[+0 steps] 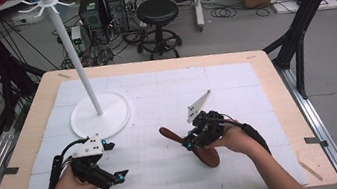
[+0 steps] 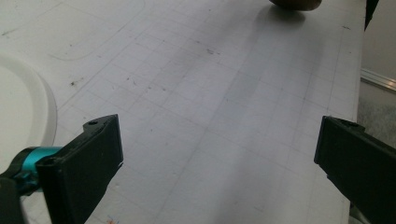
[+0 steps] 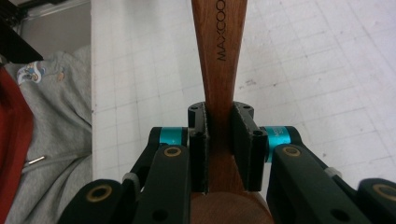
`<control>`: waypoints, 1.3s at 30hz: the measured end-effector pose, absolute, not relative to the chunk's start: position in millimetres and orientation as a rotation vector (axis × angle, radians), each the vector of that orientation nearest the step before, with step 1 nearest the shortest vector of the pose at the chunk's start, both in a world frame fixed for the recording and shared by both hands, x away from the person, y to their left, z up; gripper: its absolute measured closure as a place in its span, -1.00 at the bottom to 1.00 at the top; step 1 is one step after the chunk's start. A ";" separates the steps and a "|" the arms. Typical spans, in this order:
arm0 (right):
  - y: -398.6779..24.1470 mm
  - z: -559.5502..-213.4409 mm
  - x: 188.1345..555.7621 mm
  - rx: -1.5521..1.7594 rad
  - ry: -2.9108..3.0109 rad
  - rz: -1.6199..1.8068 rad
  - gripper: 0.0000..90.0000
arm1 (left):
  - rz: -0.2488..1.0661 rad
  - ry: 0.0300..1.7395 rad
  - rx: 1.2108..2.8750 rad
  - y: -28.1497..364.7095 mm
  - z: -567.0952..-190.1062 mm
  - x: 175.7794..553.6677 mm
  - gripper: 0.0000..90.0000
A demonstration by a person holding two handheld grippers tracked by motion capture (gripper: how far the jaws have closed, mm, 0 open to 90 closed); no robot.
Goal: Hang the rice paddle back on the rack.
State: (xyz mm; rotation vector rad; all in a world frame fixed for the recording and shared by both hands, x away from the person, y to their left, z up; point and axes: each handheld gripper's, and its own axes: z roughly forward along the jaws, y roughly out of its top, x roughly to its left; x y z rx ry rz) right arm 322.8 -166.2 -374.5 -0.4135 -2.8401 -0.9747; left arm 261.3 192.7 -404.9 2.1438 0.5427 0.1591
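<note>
Wooden spoon (image 3: 219, 56) clamped at handle between right gripper (image 3: 219, 149) jaws, above white mat (image 1: 168, 175); left gripper (image 2: 219, 154) wide open, empty, beside white stand base (image 1: 101, 116).

- "MAXCOO", cut off by the top edge, is stamped lengthwise on the wooden handle (image 3: 219, 56).
- Small lettering on the teal sleeve (image 3: 279, 137) is too tiny to read.
</note>
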 end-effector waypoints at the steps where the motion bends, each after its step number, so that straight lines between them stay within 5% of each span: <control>1: -166.4 -373.4 322.8 -0.415 -2.836 -0.991 0.74 | 0.159 0.543 2.143 192.7 -404.9 261.3 -0.96; 39: -135.1 -308.7 351.6 -0.410 -2.794 -1.247 0.74 | 0.151 0.541 2.129 192.6 -404.3 260.5 -0.96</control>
